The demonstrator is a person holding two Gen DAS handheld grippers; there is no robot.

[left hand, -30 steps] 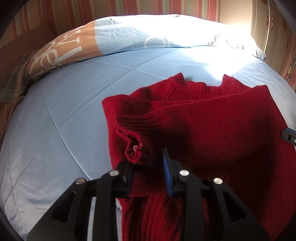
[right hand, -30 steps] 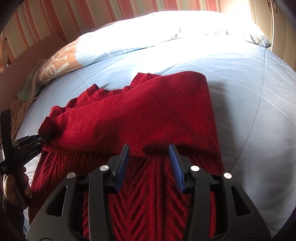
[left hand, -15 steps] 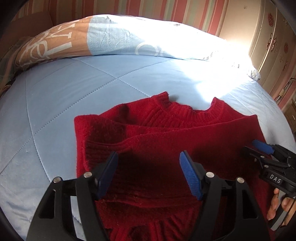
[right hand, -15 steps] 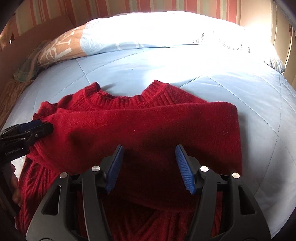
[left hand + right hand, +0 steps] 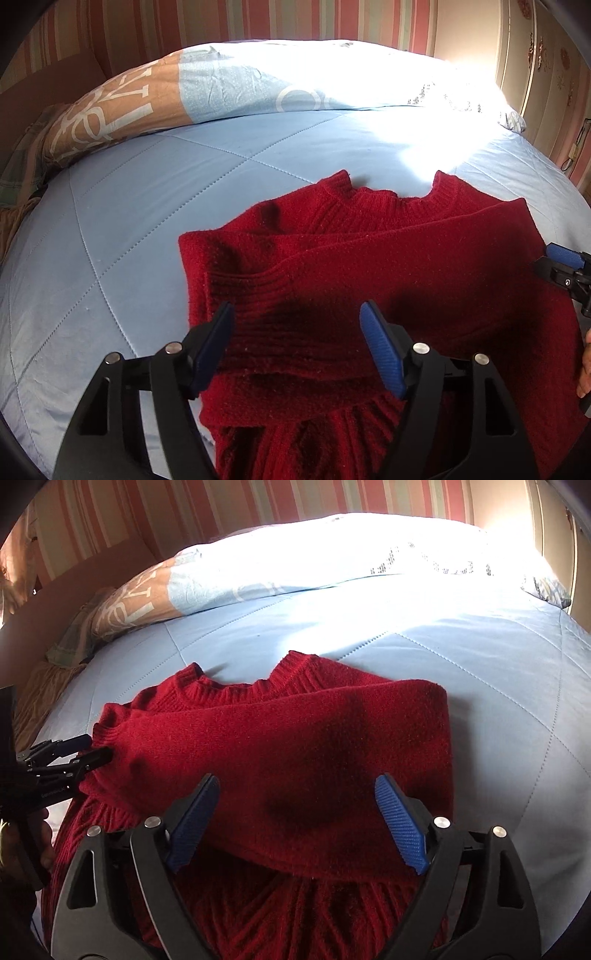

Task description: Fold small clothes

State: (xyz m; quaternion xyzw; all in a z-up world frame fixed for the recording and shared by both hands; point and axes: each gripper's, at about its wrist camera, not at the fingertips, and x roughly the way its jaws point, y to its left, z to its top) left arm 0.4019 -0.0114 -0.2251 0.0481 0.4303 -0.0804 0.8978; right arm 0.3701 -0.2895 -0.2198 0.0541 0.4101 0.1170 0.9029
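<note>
- A red knitted sweater [image 5: 388, 280] lies on a light blue quilted bedspread [image 5: 147, 206], its ribbed neckline [image 5: 388, 197] toward the far side and its cable-knit body running off the near edge of both views.
- Both sleeves are folded across the chest. The upper sleeve [image 5: 295, 746] runs from the sweater's right edge to the left, and its ribbed cuff [image 5: 255, 291] ends near the left edge.
- The left gripper [image 5: 301, 350] is above the near left part of the sweater, over the cuff. Its jaws stand wide apart with nothing between the blue pads [image 5: 382, 350], and its shadow falls on the knit below.
- The right gripper [image 5: 295, 819] is above the near right part of the sweater, over the folded sleeve. Its jaws are also spread wide and hold nothing.
- In the right wrist view the left gripper [image 5: 74, 755] shows at the left, its tips at the sweater's left edge; whether they touch the cloth I cannot tell.
- In the left wrist view the right gripper [image 5: 565, 269] shows at the right edge, just beside the sweater's right side.
- A pillow [image 5: 155, 99] printed in tan and light blue lies along the far side of the bed, below a striped wall [image 5: 184, 513].
</note>
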